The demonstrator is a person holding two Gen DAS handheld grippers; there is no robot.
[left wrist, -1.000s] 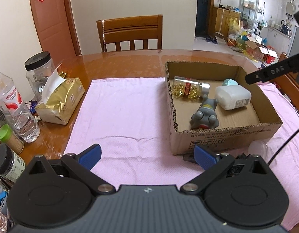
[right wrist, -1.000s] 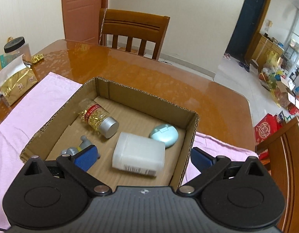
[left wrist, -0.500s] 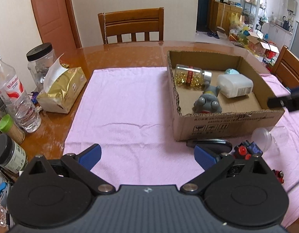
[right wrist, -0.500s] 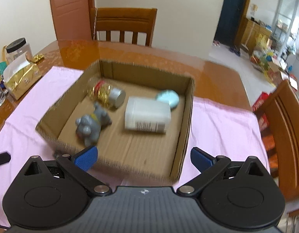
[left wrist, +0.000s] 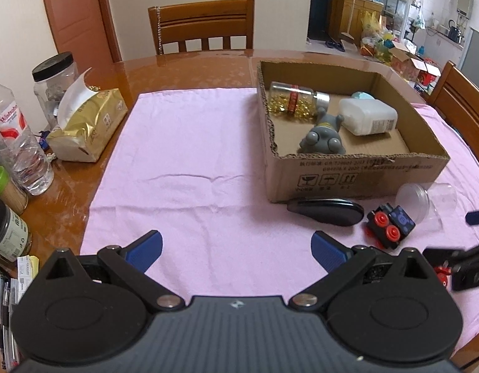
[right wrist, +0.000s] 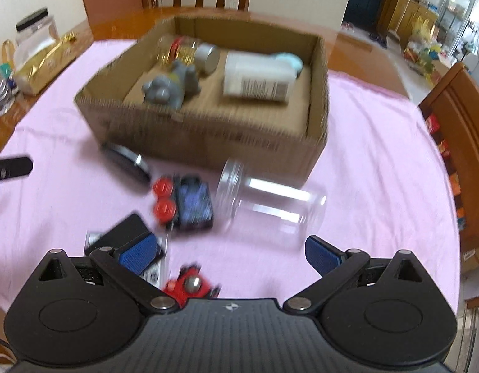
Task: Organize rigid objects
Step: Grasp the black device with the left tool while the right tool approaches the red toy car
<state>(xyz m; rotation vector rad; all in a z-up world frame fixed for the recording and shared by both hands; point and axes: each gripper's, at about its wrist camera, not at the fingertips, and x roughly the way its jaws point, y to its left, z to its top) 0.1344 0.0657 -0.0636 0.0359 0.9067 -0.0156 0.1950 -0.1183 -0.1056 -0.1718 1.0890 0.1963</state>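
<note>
From the left view, my left gripper is wide and empty over the pink cloth. From the right view, my right gripper is wide too, near the clear jar lying beside the box. I should grab the jar's middle gently, since it could roll.

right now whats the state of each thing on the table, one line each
left gripper: open, empty
right gripper: open, empty
cardboard box: open top, upright
capsule bottle: capped, on its side in the box
white bottle: on its side in the box
grey figure: tipped over in the box
clear jar: lidless, on its side outside the box
toy train: tipped over on the cloth
tissue pack: open, tissue sticking out
</note>
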